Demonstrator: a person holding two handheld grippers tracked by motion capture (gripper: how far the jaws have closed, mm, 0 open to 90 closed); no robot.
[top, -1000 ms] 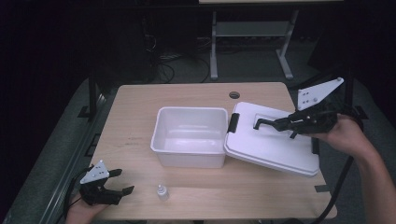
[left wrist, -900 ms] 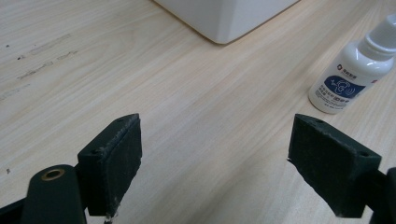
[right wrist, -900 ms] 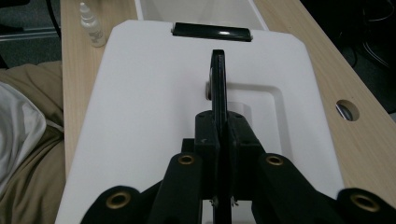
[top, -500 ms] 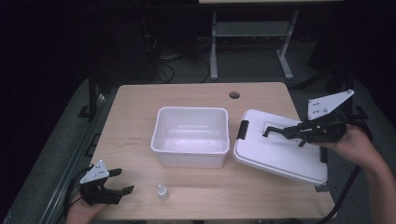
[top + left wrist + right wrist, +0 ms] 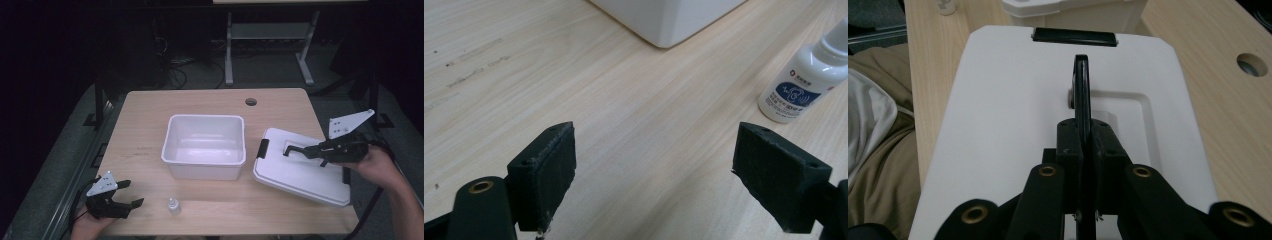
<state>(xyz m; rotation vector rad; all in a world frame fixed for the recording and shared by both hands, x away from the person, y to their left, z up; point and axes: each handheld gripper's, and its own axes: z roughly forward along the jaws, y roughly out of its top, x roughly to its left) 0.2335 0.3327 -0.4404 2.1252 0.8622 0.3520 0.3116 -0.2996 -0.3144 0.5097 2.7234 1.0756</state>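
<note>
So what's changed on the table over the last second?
The right gripper, shut on the white lid's black handle, has carried the lid off the bin's edge, rightward and down to the table. The white bin, small bottle and open left gripper stayed put.

So my wooden table (image 5: 145, 130) is pretty bare. A white plastic tub (image 5: 206, 118) sits roughly dead centre, open side up, nothing in it. From the tub, a little white dropper bottle (image 5: 173, 206) stands upright at about 7 o'clock, near the front edge and apart from the tub; it has a blue label. At about 1 o'clock from the tub there's a round cable hole (image 5: 251, 102) in the tabletop. Past the far edge, at 12 o'clock, a grey metal frame (image 5: 229, 50) stands on the dark floor, with a tangle of cables (image 5: 175, 65) at around 11.
</note>
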